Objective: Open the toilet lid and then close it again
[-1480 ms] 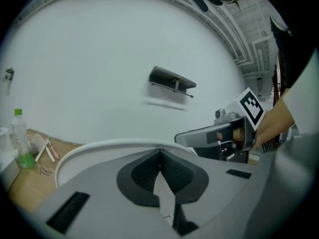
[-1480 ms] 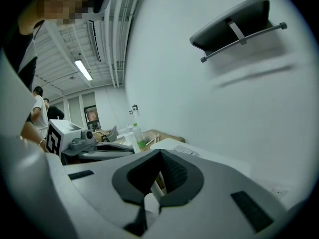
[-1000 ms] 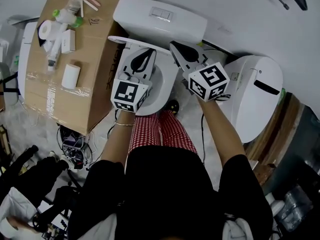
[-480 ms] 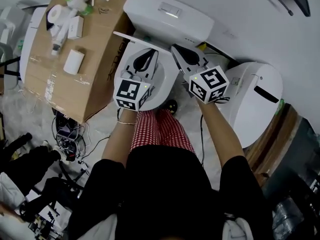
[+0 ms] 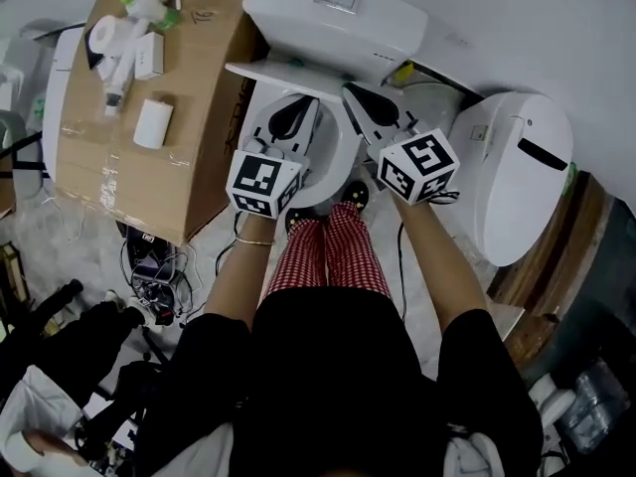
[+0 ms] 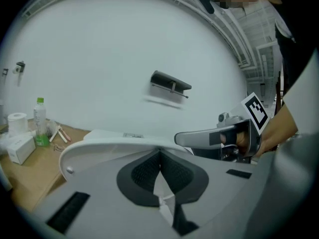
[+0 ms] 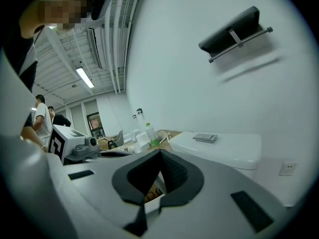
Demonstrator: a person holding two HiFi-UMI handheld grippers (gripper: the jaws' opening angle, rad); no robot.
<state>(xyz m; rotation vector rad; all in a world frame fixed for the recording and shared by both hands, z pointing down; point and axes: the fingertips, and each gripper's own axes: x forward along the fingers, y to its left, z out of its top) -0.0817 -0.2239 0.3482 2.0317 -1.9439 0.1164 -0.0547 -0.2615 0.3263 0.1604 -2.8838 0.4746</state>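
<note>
A white toilet stands before me, its tank (image 5: 328,13) against the wall. The lid (image 5: 260,72) is raised and shows almost edge-on above the bowl (image 5: 333,157). In the left gripper view the lid (image 6: 94,151) spreads just behind my jaws, underside toward me. My left gripper (image 5: 299,104) is shut over the bowl, its tips right at the lid's front edge; contact cannot be told. The right gripper (image 5: 350,91) is also shut, beside the lid's right end, with nothing between its pads. Each shows in the other's view: right gripper (image 6: 178,138), left gripper (image 7: 102,153).
A cardboard box (image 5: 129,157) at the left carries a green bottle (image 5: 149,6), a toilet roll (image 5: 97,36) and small cartons. Another white toilet unit (image 5: 517,177) stands at the right. Cables (image 5: 149,276) lie on the floor. A dark rail shelf (image 7: 234,31) hangs on the wall.
The head camera has shifted, so the toilet sits a little higher in view. Both grippers stay shut by the raised lid's edge; the lid's pose looks much the same.
</note>
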